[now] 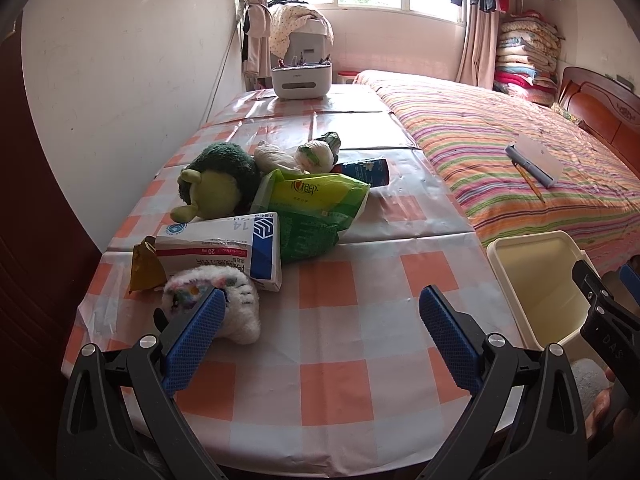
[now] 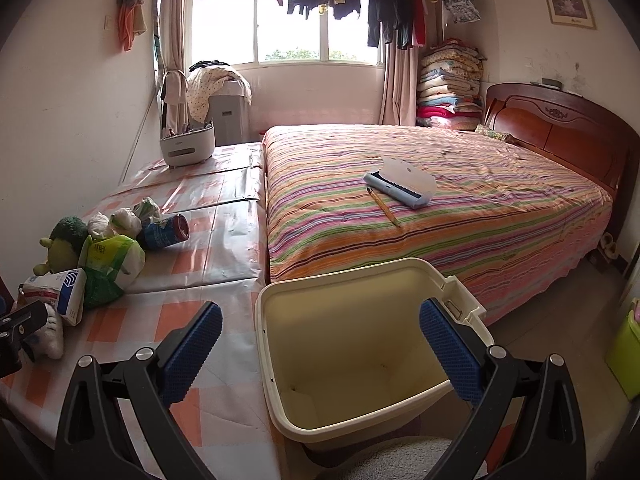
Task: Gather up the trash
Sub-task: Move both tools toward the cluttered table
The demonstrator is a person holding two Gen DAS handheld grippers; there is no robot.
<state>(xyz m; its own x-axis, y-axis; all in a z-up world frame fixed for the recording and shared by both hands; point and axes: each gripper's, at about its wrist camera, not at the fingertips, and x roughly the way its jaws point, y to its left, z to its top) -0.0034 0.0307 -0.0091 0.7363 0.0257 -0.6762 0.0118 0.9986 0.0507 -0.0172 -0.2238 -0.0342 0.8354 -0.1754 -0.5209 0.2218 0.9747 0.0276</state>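
Both grippers (image 1: 320,332) (image 2: 320,350) gape; bin (image 2: 276,364) empty.

Daylight pours in from the window (image 2: 288,28) at the far end, blown out to near white in both views, so the room is bright and soft with only faint shadows. The glossy cloth on the table (image 1: 352,120) throws pale glare in its far half. Fisheye bending curves the walls, with dark vignetted corners; focus stays fairly sharp.
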